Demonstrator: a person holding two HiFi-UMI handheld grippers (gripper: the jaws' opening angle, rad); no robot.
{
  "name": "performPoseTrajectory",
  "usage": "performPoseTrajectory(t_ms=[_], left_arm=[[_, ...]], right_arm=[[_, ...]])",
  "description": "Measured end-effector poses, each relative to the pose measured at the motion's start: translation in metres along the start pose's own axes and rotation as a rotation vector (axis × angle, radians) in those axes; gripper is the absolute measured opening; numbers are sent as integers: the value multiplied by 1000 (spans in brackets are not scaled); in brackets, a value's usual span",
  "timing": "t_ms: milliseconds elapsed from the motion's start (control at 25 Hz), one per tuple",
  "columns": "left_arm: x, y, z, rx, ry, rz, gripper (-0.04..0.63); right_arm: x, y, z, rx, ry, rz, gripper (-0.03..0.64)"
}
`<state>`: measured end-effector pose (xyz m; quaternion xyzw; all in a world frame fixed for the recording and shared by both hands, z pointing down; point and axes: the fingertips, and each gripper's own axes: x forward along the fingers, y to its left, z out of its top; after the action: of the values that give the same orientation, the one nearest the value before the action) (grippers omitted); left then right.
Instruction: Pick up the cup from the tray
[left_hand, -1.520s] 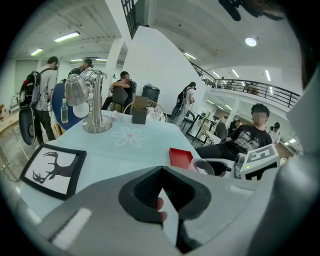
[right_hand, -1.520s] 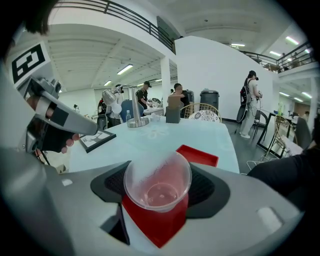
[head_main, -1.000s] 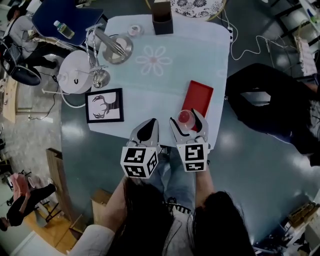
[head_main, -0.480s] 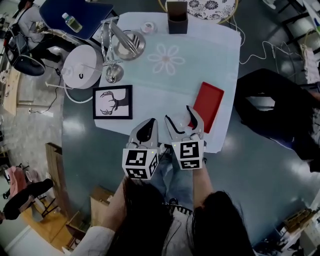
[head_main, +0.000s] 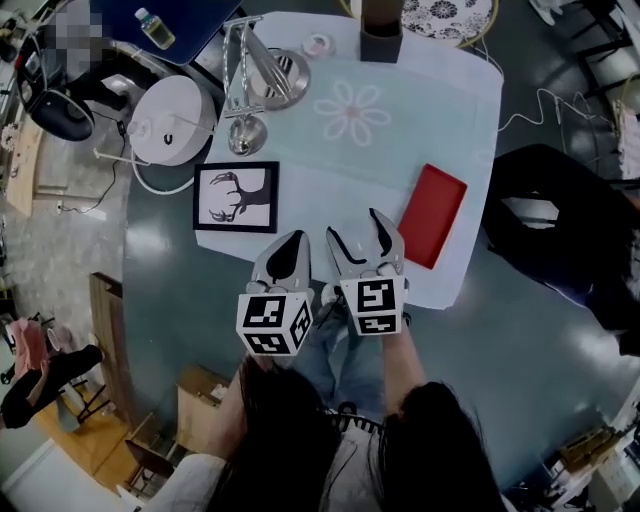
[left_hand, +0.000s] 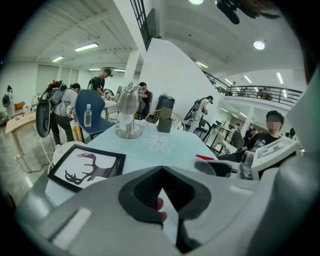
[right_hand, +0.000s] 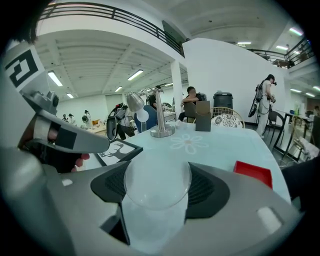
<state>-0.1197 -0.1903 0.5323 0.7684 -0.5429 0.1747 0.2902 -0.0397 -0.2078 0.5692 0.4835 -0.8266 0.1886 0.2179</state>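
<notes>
Both grippers are held close together over the near edge of the table (head_main: 300, 215), side by side, their marker cubes toward the person and their jaws pointing toward the far side. On the left, the left gripper (head_main: 292, 250) has its jaws brought together with nothing between them; in the left gripper view (left_hand: 161, 172) only a thin slit of pale tabletop shows between the dark pads. Far-left of it lies the framed deer picture (head_main: 236, 197). Just beside it on the right, the right gripper (head_main: 355, 235) has its jaws spread around the cup (right_hand: 157, 197), a clear one whose round rim fills the gap between the ribbed pads (right_hand: 210, 187) in the right gripper view, pressed on both sides. The cup sits in this grip, left of the red tray (head_main: 432, 215) and apart from it. The tray lies flat near the table's right edge.
</notes>
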Motion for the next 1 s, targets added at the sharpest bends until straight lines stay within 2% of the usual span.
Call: performPoseTrajectory(t_ms=[480, 640, 1000], left_arm=[[6, 9, 9, -10, -14, -1, 0], [6, 11, 12, -48, -26, -6, 0], [5, 15, 8, -77, -24, 3, 0]], right_arm=[[18, 4, -18, 1, 19, 22, 337], [20, 6, -23, -15, 33, 33, 339], [25, 8, -22, -55, 14, 30, 347]])
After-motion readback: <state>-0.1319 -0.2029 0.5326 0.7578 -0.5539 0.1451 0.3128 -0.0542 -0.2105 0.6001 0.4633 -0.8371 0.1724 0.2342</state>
